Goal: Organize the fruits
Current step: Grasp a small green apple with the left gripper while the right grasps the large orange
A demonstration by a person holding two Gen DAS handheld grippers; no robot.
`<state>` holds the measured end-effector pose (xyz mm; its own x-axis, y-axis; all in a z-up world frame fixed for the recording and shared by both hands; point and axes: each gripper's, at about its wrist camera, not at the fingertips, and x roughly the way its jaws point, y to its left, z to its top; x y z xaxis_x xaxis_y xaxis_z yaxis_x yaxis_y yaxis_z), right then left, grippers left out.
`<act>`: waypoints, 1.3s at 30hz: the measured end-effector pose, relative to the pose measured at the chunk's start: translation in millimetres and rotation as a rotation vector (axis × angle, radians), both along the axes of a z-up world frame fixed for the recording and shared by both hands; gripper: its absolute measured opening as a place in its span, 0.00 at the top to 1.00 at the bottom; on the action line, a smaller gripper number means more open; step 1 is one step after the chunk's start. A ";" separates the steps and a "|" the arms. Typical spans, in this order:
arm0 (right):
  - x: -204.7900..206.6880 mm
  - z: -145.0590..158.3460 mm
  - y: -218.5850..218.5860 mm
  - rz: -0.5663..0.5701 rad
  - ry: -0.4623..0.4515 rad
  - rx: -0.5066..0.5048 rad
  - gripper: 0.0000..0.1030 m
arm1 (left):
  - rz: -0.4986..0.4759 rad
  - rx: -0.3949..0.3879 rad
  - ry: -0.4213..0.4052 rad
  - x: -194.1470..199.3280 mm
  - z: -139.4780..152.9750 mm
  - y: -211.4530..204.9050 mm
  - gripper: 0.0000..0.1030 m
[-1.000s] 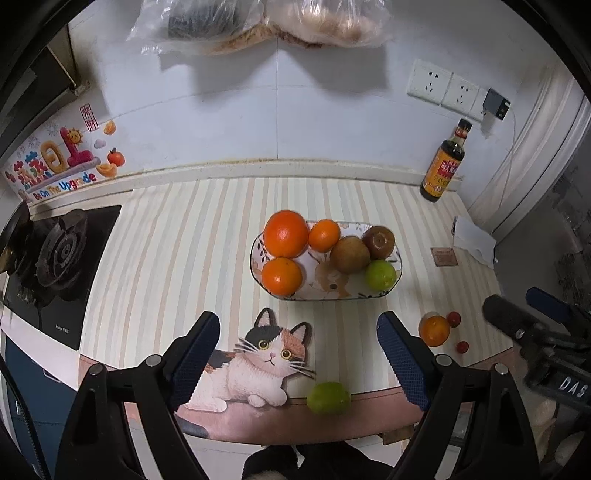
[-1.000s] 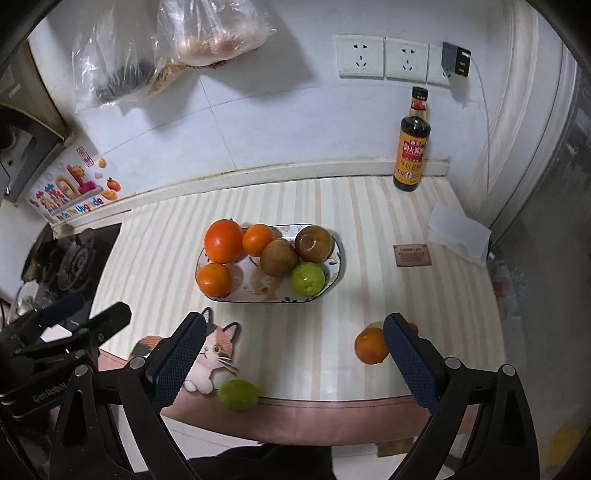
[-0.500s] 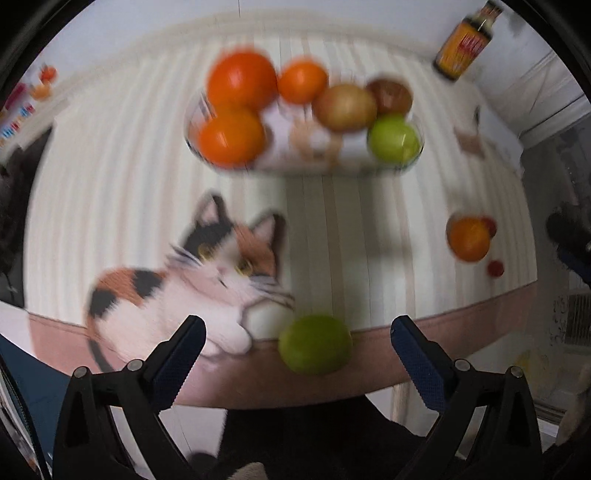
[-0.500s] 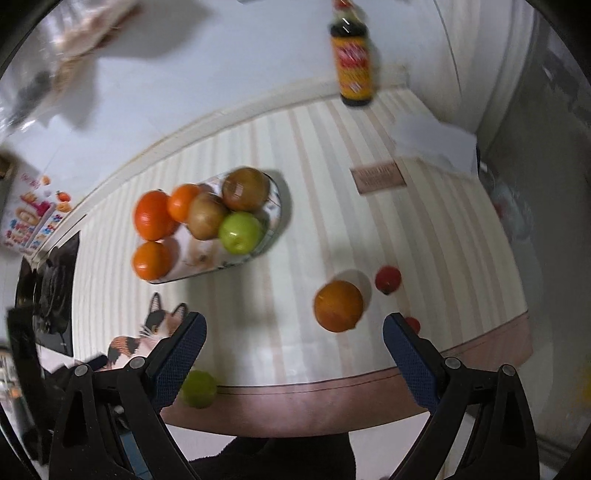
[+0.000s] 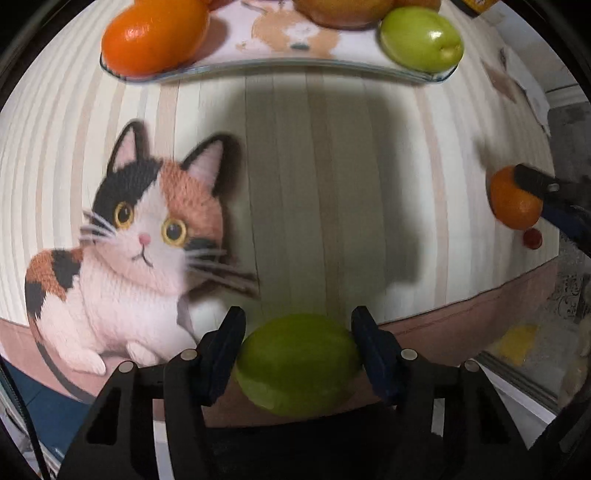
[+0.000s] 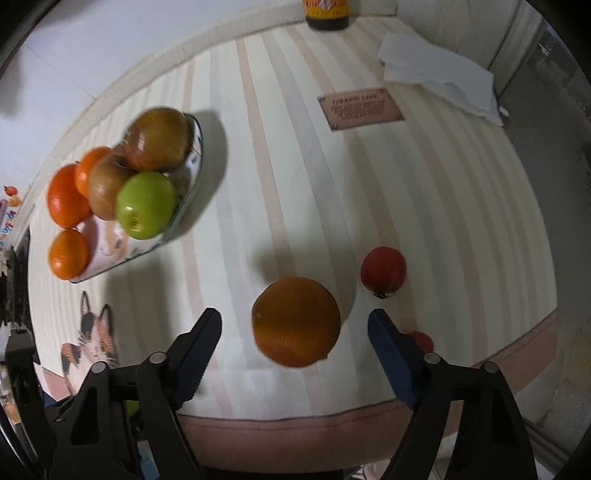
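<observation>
My left gripper (image 5: 297,325) is shut on a green fruit (image 5: 298,363) at the counter's front edge, a pad against each side. My right gripper (image 6: 295,325) is open, its fingers either side of a loose orange (image 6: 296,321) on the striped counter without touching it. That orange also shows at the right of the left wrist view (image 5: 513,201). The fruit plate (image 6: 186,205) holds oranges, brownish apples and a green apple (image 6: 146,205); in the left wrist view its rim (image 5: 280,66) runs along the top.
A red tomato (image 6: 383,271) and a smaller red fruit (image 6: 423,340) lie right of the loose orange. A cat picture (image 5: 140,251) is on the counter left of the left gripper. A sauce bottle (image 6: 327,13), folded paper (image 6: 439,79) and a brown label (image 6: 360,108) sit at the back.
Both grippers dropped toward the counter. The left one closed on the green fruit at the front edge. The right one moved down around the loose orange and stayed open.
</observation>
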<state>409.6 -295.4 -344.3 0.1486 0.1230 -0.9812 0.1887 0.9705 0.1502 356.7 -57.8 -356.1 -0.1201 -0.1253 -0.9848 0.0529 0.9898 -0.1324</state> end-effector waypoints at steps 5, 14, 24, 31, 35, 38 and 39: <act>6.6 -24.7 9.7 0.042 0.050 -0.017 0.44 | 0.009 0.022 -0.033 4.5 7.3 6.6 0.45; -14.8 -24.1 69.6 0.208 0.056 0.108 0.45 | 0.082 0.027 -0.064 19.8 15.6 30.8 0.45; -23.4 -41.4 99.0 0.236 0.089 0.146 0.46 | 0.105 0.034 -0.079 32.2 22.7 46.3 0.46; -6.6 -16.7 123.0 0.210 0.009 0.201 0.46 | 0.142 -0.066 -0.135 61.5 70.8 56.9 0.49; 18.7 -1.0 138.8 0.191 -0.043 0.249 0.46 | 0.121 -0.074 -0.240 103.7 114.7 65.2 0.62; 40.4 4.8 153.3 0.194 -0.076 0.238 0.46 | 0.076 0.004 -0.285 131.5 121.7 63.7 0.62; 47.0 4.2 155.5 0.198 -0.081 0.230 0.46 | 0.069 0.004 -0.267 137.3 120.9 63.2 0.62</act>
<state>456.7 -139.9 -340.0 0.1765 0.3747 -0.9102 -0.0226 0.9260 0.3768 494.0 5.4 -235.1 0.1527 -0.1199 -0.9810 0.0178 0.9928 -0.1186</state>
